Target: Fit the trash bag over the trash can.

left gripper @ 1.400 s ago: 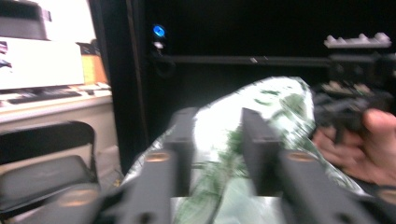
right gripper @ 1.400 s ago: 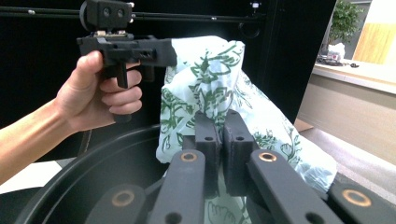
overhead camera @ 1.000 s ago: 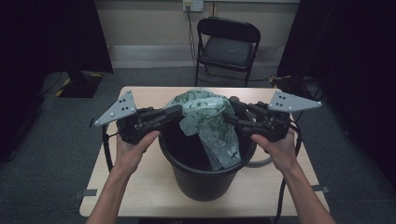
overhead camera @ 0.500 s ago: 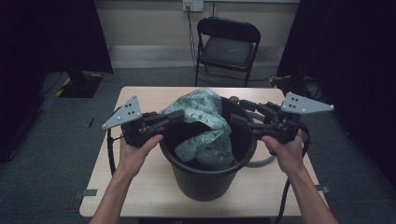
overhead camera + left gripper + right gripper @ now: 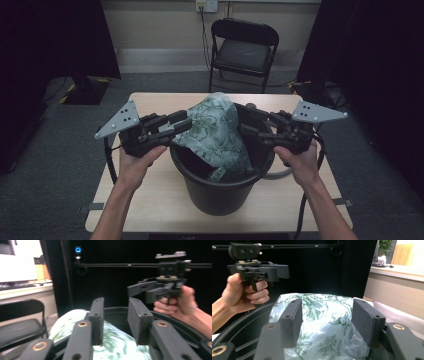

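A black bucket (image 5: 220,200) stands on a wooden table (image 5: 145,200). A green leaf-patterned plastic bag (image 5: 215,130) rises out of it and leans on the far rim. My left gripper (image 5: 184,122) hovers at the bucket's left rim, its tips at the edge of the bag. My right gripper (image 5: 246,131) is over the right rim, just beside the bag. In the left gripper view the jaws (image 5: 115,315) stand open above the bag (image 5: 75,320). In the right gripper view the jaws (image 5: 325,312) are wide open, with the bag (image 5: 317,340) beyond them.
A black folding chair (image 5: 242,47) stands behind the table. A grey cable (image 5: 280,174) loops on the table at the bucket's right. Dark curtains hang on both sides, and the floor around is grey carpet.
Both grippers have drawn a little outward and down toward the bucket's rim. The bag has shifted, and its top now stands up toward the far rim.
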`<state>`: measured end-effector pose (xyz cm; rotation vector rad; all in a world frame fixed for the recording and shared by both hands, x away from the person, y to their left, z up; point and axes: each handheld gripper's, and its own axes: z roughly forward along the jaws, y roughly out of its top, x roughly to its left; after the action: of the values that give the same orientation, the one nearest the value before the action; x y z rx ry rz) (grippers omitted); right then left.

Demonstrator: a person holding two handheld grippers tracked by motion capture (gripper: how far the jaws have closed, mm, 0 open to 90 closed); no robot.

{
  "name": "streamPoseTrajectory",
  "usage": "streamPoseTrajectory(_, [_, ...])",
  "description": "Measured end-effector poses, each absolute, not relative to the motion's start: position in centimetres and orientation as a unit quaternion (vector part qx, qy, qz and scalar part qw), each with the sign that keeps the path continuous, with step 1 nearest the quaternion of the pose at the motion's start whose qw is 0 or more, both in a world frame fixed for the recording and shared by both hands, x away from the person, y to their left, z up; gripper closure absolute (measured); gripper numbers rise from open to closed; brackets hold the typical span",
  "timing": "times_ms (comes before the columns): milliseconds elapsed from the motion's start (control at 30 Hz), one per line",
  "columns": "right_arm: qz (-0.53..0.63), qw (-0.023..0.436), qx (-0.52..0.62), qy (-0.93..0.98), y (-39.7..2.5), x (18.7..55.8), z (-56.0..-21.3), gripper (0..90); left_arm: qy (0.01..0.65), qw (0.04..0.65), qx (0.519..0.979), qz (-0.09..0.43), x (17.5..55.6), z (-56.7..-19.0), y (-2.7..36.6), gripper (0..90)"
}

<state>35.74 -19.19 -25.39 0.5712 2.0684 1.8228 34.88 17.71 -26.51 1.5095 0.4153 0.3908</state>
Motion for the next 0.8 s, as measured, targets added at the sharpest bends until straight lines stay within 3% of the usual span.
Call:
streamPoseTrajectory(300, [0.638,0.163,0.204,0.724,-19.5,35.8,-25.7,41.2,0.249,0.663,0.684,0.175,37.2,-29.8,19.1,47.2])
streamPoseTrajectory(433, [0.64,0.162,0.209,0.721,-19.5,36.0,-25.9,40.9,0.246,0.663,0.689,0.16,37.3,-30.2,19.0,45.6])
streamPoseTrajectory(533, [0.638,0.16,0.21,0.723,-19.4,36.1,-26.1,40.7,0.248,0.66,0.691,0.16,37.3,-30.3,18.9,53.7])
streamPoseTrajectory(800, [0.635,0.16,0.212,0.726,-19.3,36.3,-26.3,40.3,0.242,0.65,0.696,0.183,36.8,-30.1,19.0,87.6])
